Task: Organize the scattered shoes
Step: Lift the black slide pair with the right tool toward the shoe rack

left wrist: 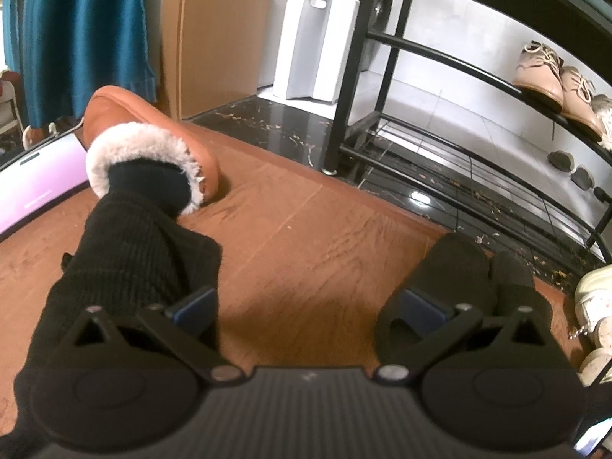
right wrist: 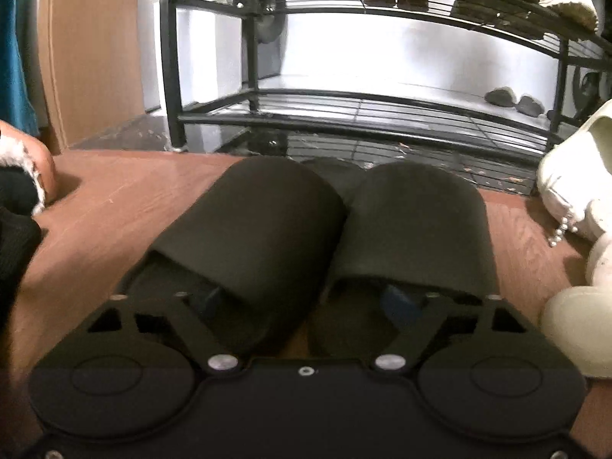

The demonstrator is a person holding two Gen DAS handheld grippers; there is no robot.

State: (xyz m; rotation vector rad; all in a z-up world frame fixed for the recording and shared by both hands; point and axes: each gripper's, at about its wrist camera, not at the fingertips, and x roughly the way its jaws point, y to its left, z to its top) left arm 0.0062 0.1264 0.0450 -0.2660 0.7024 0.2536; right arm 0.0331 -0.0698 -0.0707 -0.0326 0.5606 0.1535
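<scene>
Two black slippers (right wrist: 267,225) lie side by side on the wooden floor in front of a black metal shoe rack (right wrist: 344,122). My right gripper (right wrist: 306,300) is open, with one fingertip inside each slipper's opening. In the left wrist view the same slippers (left wrist: 447,275) sit at the right, and my left gripper (left wrist: 308,302) is open and empty above bare floor. A person's leg in a black sock wears a brown fur-lined slipper (left wrist: 153,141) at the left. Beige lace-up shoes (left wrist: 554,80) stand on the rack's upper shelf (left wrist: 459,57).
White chunky shoes (right wrist: 573,191) lie at the right of the floor. A white box (left wrist: 313,46) stands behind the rack. A teal curtain (left wrist: 84,30) and a wooden panel (left wrist: 214,38) are at the left. Dark marble flooring (left wrist: 275,122) runs under the rack.
</scene>
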